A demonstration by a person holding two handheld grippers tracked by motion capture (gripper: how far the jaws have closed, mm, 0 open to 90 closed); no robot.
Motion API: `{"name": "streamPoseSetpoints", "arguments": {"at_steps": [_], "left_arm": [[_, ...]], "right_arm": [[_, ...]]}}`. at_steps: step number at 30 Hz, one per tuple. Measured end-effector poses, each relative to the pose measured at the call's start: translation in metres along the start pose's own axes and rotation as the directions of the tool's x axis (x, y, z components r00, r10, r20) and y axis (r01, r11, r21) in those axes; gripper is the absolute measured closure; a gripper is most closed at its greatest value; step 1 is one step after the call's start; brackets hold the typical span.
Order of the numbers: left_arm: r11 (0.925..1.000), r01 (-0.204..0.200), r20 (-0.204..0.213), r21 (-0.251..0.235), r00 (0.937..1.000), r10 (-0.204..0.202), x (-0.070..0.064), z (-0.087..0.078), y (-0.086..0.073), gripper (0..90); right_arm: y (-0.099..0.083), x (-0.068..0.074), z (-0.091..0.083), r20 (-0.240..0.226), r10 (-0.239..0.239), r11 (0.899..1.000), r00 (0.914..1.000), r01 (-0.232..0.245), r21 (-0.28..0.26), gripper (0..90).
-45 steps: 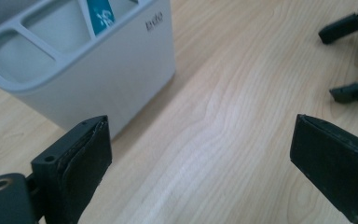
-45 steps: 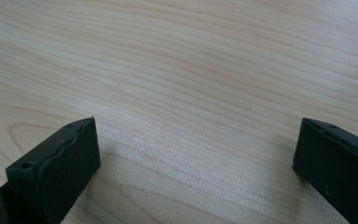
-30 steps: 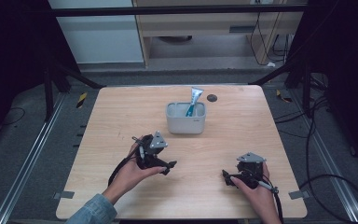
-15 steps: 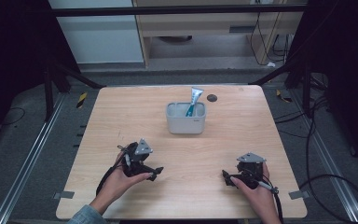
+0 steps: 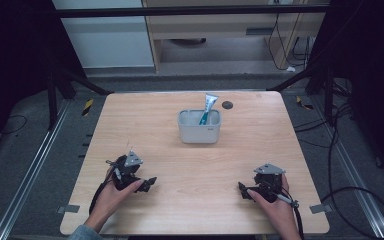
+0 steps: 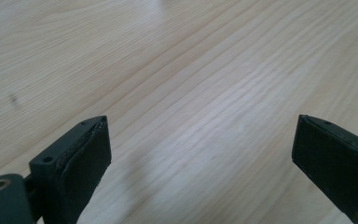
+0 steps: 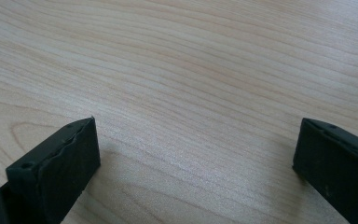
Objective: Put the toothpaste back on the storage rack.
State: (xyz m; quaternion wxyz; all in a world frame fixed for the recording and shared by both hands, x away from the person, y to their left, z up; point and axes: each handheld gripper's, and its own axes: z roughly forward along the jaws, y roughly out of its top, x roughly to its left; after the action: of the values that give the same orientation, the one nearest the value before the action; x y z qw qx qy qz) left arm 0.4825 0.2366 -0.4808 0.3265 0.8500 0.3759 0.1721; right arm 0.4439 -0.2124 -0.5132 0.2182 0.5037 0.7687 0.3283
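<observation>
The left gripper (image 5: 149,183) had moved back toward the near edge of the table (image 5: 145,125). One second before, it was closer to the middle of the table, not far from the grey container (image 5: 199,131); half a second before, it was already lower and more to the left; now it lay near the near left corner, held by the left hand (image 5: 111,190). The right gripper (image 5: 242,189) had not changed its place near the near right corner, in the right hand (image 5: 275,202).

In the left gripper view the two black jaws stood wide apart, with only the bare wood grain between them, and in the right gripper view it was the same. So both grippers were empty.

The container stood well apart from both of them, toward the far edge and about in the middle of the table's width. A blue and white tube (image 5: 208,108) stood in it, leaning against the right side, with its flat end above the rim. A small dark round spot (image 5: 227,105) lay on the table just behind the container.

In my judgement, the retreat of the left gripper, with the tube already standing inside, meant that the placing work was finished and both hands were resting.
</observation>
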Motion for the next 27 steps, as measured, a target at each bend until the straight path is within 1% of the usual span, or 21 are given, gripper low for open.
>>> {"name": "streamPoseSetpoints", "arguments": {"at_steps": [4, 5, 6, 8, 10, 13, 17, 18, 19, 20, 21, 22, 24, 25, 26, 27], "left_arm": [[0.9997, 0.022, -0.024, -0.005, 0.9995, -0.023, 0.016, 0.001, -0.008, 4.5], [0.9997, 0.022, -0.024, -0.005, 0.9995, -0.023, 0.016, 0.001, -0.008, 4.4], [0.9991, 0.04, -0.035, -0.013, 0.9986, -0.04, 0.024, 0.002, -0.012, 4.4], [0.9983, 0.054, -0.053, -0.021, 0.9971, -0.055, 0.034, 0.002, -0.015, 4.5], [0.9962, 0.082, -0.073, -0.028, 0.9938, -0.084, 0.045, 0.003, -0.019, 4.7], [0.9931, 0.111, -0.099, -0.037, 0.9885, -0.115, 0.058, 0.003, -0.022, 5.0], [0.9892, 0.14, -0.114, -0.044, 0.983, -0.144, 0.071, 0.005, -0.027, 5.0], [0.9875, 0.152, -0.119, -0.043, 0.9805, -0.156, 0.074, 0.006, -0.029, 5.0], [0.9862, 0.159, -0.123, -0.044, 0.9788, -0.164, 0.076, 0.007, -0.03, 5.0], [0.9862, 0.159, -0.123, -0.044, 0.9788, -0.164, 0.076, 0.007, -0.03, 5.0], [0.9832, 0.175, -0.126, -0.052, 0.9755, -0.18, 0.08, 0.009, -0.033, 4.8], [0.9823, 0.177, -0.129, -0.062, 0.9746, -0.183, 0.081, 0.009, -0.035, 4.7], [0.9823, 0.177, -0.129, -0.062, 0.9745, -0.184, 0.083, 0.009, -0.035, 4.5], [0.985, 0.164, -0.13, -0.052, 0.9769, -0.17, 0.083, 0.01, -0.034, 4.1], [0.9866, 0.157, -0.122, -0.045, 0.9794, -0.161, 0.083, 0.011, -0.033, 2.1], [0.9872, 0.153, -0.118, -0.044, 0.9804, -0.157, 0.083, 0.011, -0.033, 0.1]], "right_arm": [[0.0, 0.0, 0.0, 0.0, 0.001, 1.0, 1.0, -0.001, -0.001, 0.7], [0.0, 0.0, 0.0, 0.0, 0.001, 1.0, 1.0, -0.001, -0.001, 0.7], [0.0, 0.0, 0.0, 0.0, 0.001, 1.0, 1.0, -0.001, 0.0, 0.7], [0.0, 0.0, 0.0, 0.0, 0.0, 1.0, 1.0, 0.0, 0.0, 0.7], [0.0, 0.0, 0.0, 0.0, 0.001, 1.0, 1.0, -0.001, 0.0, 0.7], [0.0, 0.0, 0.0, 0.0, 0.0, 1.0, 1.0, 0.0, 0.0, 0.7], [0.0, 0.0, 0.0, 0.0, 0.001, 1.0, 1.0, -0.001, 0.0, 0.7], [0.0, 0.0, 0.0, 0.0, 0.0, 1.0, 1.0, 0.0, 0.0, 0.7], [0.0, 0.0, 0.0, 0.0, 0.001, 1.0, 1.0, -0.001, 0.0, 0.7], [0.0, 0.0, 0.0, 0.0, 0.0, 1.0, 1.0, 0.0, 0.0, 0.7], [0.0, 0.0, 0.0, 0.0, 0.0, 1.0, 1.0, 0.0, 0.0, 0.7], [0.0, 0.0, 0.0, 0.0, 0.0, 1.0, 1.0, 0.0, 0.0, 0.7], [0.0, 0.0, 0.0, 0.0, 0.0, 1.0, 1.0, 0.0, 0.0, 0.7], [0.0, 0.0, 0.0, 0.0, 0.0, 1.0, 1.0, 0.0, 0.0, 0.7], [0.0, 0.0, 0.0, 0.0, 0.001, 1.0, 1.0, -0.001, -0.001, 0.7], [0.0, 0.0, 0.0, 0.0, 0.001, 1.0, 1.0, -0.001, 0.0, 0.7]]}}
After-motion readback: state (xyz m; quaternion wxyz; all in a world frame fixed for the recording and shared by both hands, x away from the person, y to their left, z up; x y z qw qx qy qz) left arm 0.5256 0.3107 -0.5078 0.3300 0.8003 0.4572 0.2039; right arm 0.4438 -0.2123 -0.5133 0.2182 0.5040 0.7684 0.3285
